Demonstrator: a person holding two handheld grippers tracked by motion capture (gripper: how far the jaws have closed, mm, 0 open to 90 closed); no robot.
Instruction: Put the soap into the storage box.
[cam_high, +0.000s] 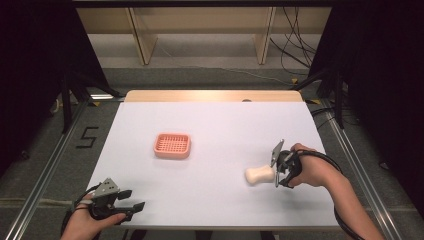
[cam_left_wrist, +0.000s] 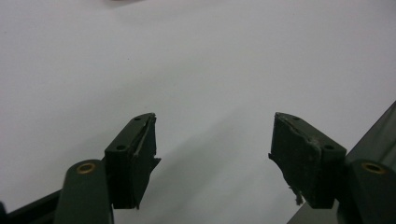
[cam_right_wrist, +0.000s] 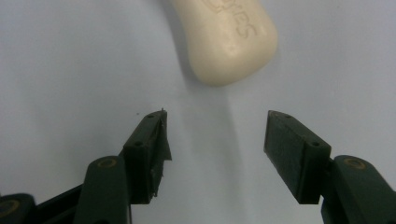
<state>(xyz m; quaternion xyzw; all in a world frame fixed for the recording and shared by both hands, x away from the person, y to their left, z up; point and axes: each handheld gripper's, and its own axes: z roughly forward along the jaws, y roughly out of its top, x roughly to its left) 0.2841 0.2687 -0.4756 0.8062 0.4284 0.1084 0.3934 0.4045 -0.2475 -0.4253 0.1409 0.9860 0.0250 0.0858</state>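
Item: cream soap bar (cam_high: 259, 175), lying flat on the white table (cam_high: 215, 130) near its right edge, toward the front; not held.

Right gripper (cam_high: 276, 172) sits just right of the bar, jaws parted wide with nothing between them; in the right gripper view the bar (cam_right_wrist: 227, 37) lies straight ahead of the fingertips (cam_right_wrist: 156, 135), a small gap apart, long axis running roughly along the gripper's line of approach. Left gripper (cam_high: 131, 199) rests at the front left corner, jaws wide and empty, well apart from the bar. Right hand is nearer. Pink soap dish (cam_high: 172, 145) stands left of centre.
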